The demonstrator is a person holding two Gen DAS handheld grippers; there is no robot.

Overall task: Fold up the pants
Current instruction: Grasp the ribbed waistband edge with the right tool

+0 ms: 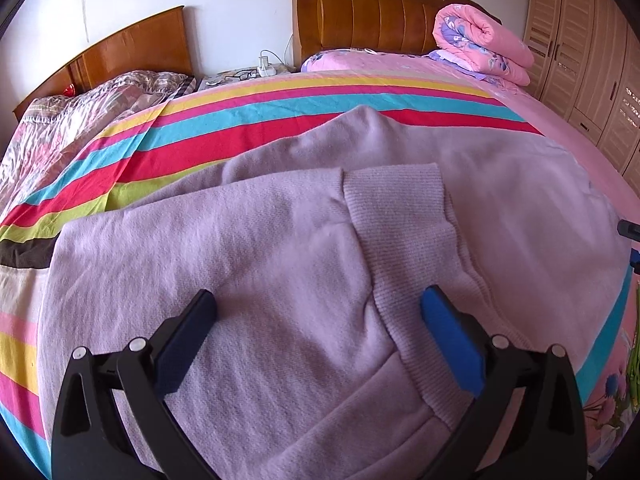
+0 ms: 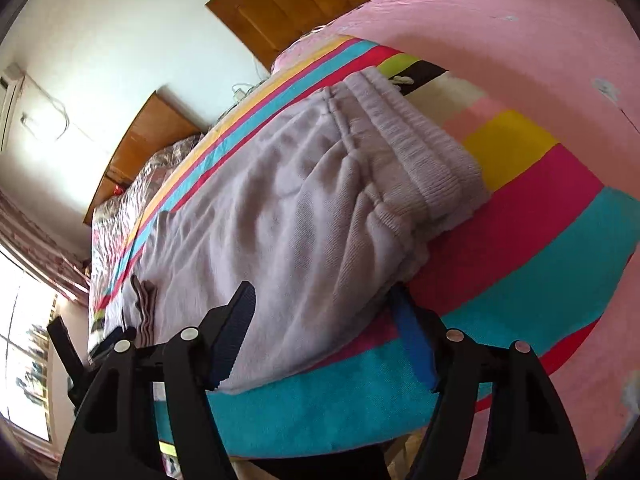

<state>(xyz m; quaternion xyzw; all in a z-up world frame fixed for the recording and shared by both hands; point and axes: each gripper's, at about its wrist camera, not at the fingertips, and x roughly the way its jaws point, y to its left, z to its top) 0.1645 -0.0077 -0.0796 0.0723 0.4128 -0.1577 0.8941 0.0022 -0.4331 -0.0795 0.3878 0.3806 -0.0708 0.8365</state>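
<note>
Lilac sweatpants [image 1: 280, 240] lie on the striped blanket [image 1: 248, 120], one leg folded over the other, with a ribbed cuff [image 1: 396, 200] on top. My left gripper [image 1: 318, 304] is open, hovering just above the folded leg near the cuff. In the right wrist view the pants [image 2: 280, 220] stretch away with the ribbed waistband [image 2: 420, 160] at the right. My right gripper [image 2: 324, 308] is open, its jaws straddling the pants' near edge by the waistband corner; its tip [image 1: 630, 232] shows at the left wrist view's right edge.
A rolled pink quilt [image 1: 484, 44] lies by the wooden headboard [image 1: 372, 12]. A wardrobe [image 1: 580, 52] stands on the right. A second bed with a patterned quilt [image 1: 80, 120] is on the left, with a nightstand [image 1: 244, 76] between. The bed's near edge [image 2: 320, 432] is below my right gripper.
</note>
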